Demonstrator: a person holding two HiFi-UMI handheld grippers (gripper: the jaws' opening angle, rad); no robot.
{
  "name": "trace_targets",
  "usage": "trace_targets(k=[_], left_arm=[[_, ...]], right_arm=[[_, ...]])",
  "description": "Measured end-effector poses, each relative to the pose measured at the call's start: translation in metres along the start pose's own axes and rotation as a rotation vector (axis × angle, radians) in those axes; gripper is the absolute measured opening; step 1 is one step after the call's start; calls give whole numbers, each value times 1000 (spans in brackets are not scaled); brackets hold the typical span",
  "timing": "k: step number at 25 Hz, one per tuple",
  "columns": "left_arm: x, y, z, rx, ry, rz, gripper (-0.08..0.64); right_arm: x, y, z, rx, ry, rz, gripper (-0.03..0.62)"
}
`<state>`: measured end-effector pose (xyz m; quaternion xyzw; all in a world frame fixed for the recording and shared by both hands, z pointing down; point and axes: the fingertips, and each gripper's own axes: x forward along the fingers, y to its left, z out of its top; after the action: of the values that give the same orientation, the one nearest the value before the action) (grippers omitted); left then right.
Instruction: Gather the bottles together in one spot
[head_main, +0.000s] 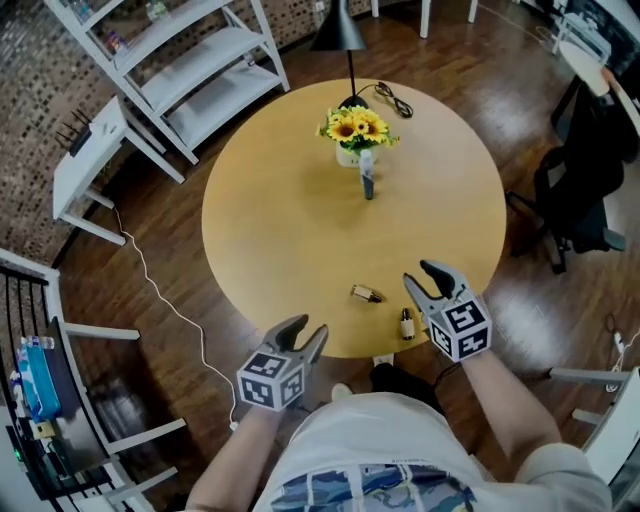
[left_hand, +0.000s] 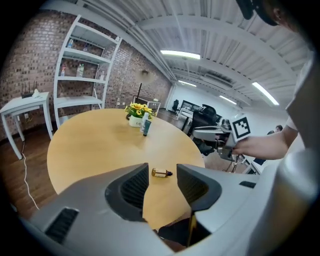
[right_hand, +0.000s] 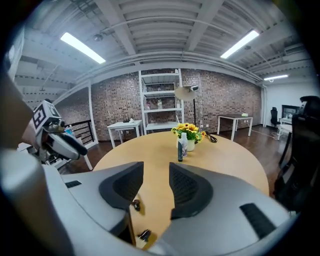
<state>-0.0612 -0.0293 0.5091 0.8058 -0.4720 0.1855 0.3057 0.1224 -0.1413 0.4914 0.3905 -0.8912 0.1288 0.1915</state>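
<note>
A small amber bottle (head_main: 366, 293) lies on its side on the round wooden table (head_main: 290, 230), near the front edge. A second small bottle (head_main: 407, 323) stands upright close to that edge. Two taller bottles (head_main: 367, 176) stand beside the sunflower vase (head_main: 353, 132) at the far side. My right gripper (head_main: 422, 277) hovers open just right of the upright small bottle, with nothing between its jaws. My left gripper (head_main: 308, 332) is open and empty at the table's front edge. In the left gripper view the lying amber bottle (left_hand: 161, 173) sits on the table beyond the left gripper (left_hand: 162, 182).
A black floor lamp (head_main: 340, 30) and a cable (head_main: 392, 98) are behind the table. White shelving (head_main: 190, 70) and a white side table (head_main: 85, 165) stand at the back left, and a dark office chair (head_main: 585, 190) at the right.
</note>
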Motion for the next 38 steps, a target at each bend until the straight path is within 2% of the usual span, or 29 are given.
trace_targets(k=[6, 11, 14, 17, 20, 28, 33, 38], left_arm=[[-52, -8, -31, 2, -29, -57, 170], [-101, -14, -80, -30, -24, -64, 179], [-120, -13, -112, -51, 8, -54, 179], [-132, -17, -129, -87, 31, -69, 179], [-138, -22, -137, -104, 53, -81, 179], [-143, -19, -138, -71, 69, -35, 179], [-140, -18, -131, -20, 54, -32, 183], [-120, -23, -121, 52, 74, -39, 183]], right_arm=[[-106, 81, -38, 120, -4, -59, 189], [-159, 142, -74, 134, 29, -86, 189], [-177, 166, -82, 142, 12, -94, 189], [-186, 184, -86, 126, 22, -89, 189], [-191, 197, -86, 107, 28, -84, 189], [-190, 210, -90, 94, 44, -70, 189], [-186, 203, -88, 100, 35, -79, 189], [-185, 183, -92, 118, 47, -92, 189]])
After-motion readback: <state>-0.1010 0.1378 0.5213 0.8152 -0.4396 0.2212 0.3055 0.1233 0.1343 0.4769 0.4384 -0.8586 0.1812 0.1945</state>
